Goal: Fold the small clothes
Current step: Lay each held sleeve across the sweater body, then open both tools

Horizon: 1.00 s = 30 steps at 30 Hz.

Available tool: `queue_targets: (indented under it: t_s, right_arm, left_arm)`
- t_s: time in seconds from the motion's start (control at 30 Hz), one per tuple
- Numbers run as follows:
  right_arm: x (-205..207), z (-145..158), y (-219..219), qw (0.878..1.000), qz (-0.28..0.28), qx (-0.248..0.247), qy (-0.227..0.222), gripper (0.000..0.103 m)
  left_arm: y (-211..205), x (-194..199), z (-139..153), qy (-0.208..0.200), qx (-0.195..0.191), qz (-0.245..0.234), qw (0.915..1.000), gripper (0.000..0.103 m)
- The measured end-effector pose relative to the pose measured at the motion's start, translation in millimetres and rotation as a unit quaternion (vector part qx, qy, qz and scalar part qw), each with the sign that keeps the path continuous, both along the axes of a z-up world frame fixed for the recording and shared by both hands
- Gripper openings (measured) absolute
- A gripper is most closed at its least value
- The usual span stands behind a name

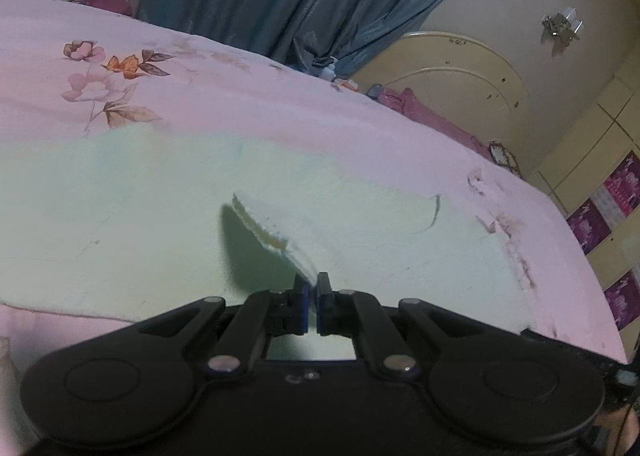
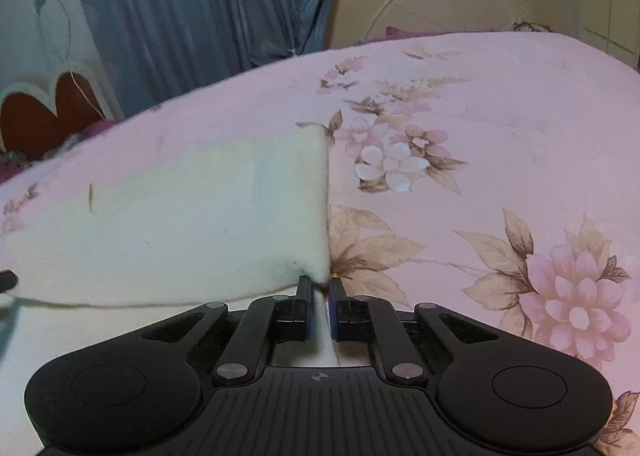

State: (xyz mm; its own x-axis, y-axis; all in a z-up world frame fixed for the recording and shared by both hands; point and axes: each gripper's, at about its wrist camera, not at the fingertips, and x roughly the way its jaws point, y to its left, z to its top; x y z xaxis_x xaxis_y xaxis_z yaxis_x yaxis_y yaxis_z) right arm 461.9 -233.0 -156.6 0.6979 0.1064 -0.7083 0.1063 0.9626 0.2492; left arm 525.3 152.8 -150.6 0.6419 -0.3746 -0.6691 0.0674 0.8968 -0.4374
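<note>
As both clamp cloth (image 2: 208,216) edges, L tongs (image 1: 313,288), R tongs (image 2: 320,288), bedsheet (image 2: 520,116) open.

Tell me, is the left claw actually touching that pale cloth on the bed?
Touching. The left wrist view shows the left gripper shut on a raised fold of the pale cloth, its hem pinched between the pads.

A bed (image 1: 224,96) covered by a pink sheet printed with flowers and brown leaves is seen across both views. A pale cream cloth (image 1: 120,208) is spread directly on the sheet, filling the middle and lower left of the left wrist view and the left half of the right wrist view (image 2: 200,216).
</note>
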Motion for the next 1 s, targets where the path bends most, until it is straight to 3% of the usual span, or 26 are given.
queue_targets:
  t_s: [0.13,0.23,0.33,0.37,0.47,0.6,0.7,0.73,0.8,0.83,1.0]
  right_arm:
    - [-11.2,14.1,-9.5,1.000,-0.004,0.015,-0.026,0.008]
    - [-9.4,27.4,-11.2,0.998,0.007,0.017,-0.054,0.008]
    - [8.3,25.7,-6.0,0.999,0.017,0.019,-0.046,0.008]
    - [14.5,22.0,-4.8,0.999,0.020,0.023,-0.041,0.008]
    - [24.9,7.1,-2.8,0.999,0.025,0.021,-0.013,0.008]
    - [19.1,6.7,-3.1,0.999,0.033,0.016,-0.020,0.008]
    - [21.4,6.2,-5.2,0.999,0.035,0.018,-0.023,0.008]
    - [21.9,8.9,-7.1,0.999,0.034,0.018,-0.030,0.008]
    - [27.3,13.9,-11.9,0.998,0.031,0.018,-0.047,0.008]
    - [32.9,15.2,-15.6,0.998,0.028,0.021,-0.053,0.008]
    - [79.5,14.4,-32.9,0.997,0.004,0.051,-0.051,0.009]
  left_arm:
    - [2.3,2.8,-5.1,0.002,0.007,-0.011,0.9999,0.005]
    - [3.0,5.9,-7.0,0.004,0.013,-0.009,0.9999,0.023]
    - [1.4,13.3,-12.2,0.012,0.007,-0.005,0.9999,0.020]
    - [1.5,15.4,-14.7,0.013,0.002,-0.005,0.9999,0.004]
    - [3.4,14.5,-10.9,-0.006,0.005,0.006,1.0000,0.004]
    - [0.5,11.5,-11.1,-0.017,0.033,0.001,0.9993,0.004]
    - [5.0,10.2,-14.7,-0.010,0.018,0.012,0.9997,0.004]
    - [5.6,8.3,-13.9,-0.013,0.017,0.010,0.9997,0.004]
    - [5.1,6.9,-11.9,-0.016,0.023,0.007,0.9996,0.014]
    - [5.9,7.9,-11.2,-0.018,0.028,0.012,0.9994,0.026]
    - [8.9,27.5,-12.9,-0.015,0.025,0.019,0.9994,0.024]
